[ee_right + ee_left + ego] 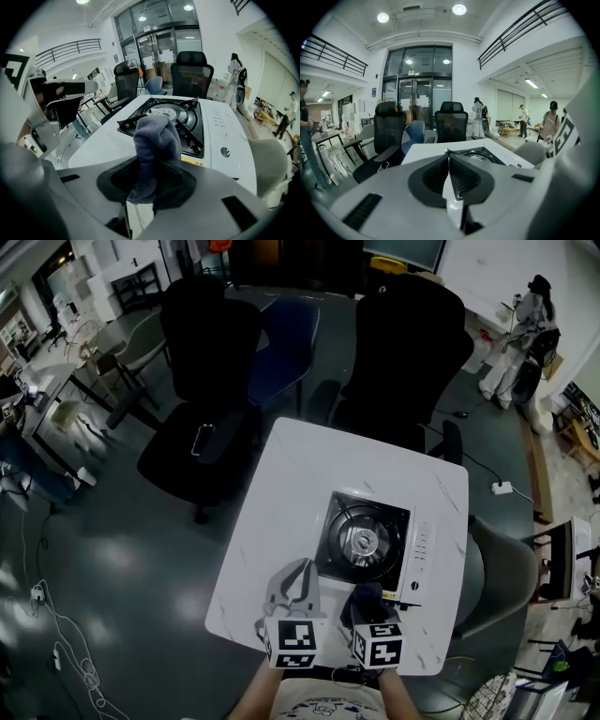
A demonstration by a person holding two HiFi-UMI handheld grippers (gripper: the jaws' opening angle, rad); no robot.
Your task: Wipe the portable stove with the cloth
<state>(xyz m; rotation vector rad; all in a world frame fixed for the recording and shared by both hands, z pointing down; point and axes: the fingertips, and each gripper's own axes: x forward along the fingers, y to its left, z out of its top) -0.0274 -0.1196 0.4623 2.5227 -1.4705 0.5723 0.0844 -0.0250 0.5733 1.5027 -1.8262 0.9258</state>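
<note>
Head cam overhead; all views share stove [368, 540].

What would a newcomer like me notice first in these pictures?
Likely the stove, a black burner in a white body, on the right side of a white table. Next, the blue-grey cloth, bunched up in the right gripper just short of the stove's near edge. The left gripper is beside it, shut on nothing.

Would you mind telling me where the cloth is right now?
In the right gripper view, the cloth sits clamped in the right gripper, just before the near edge of the portable stove.
</note>
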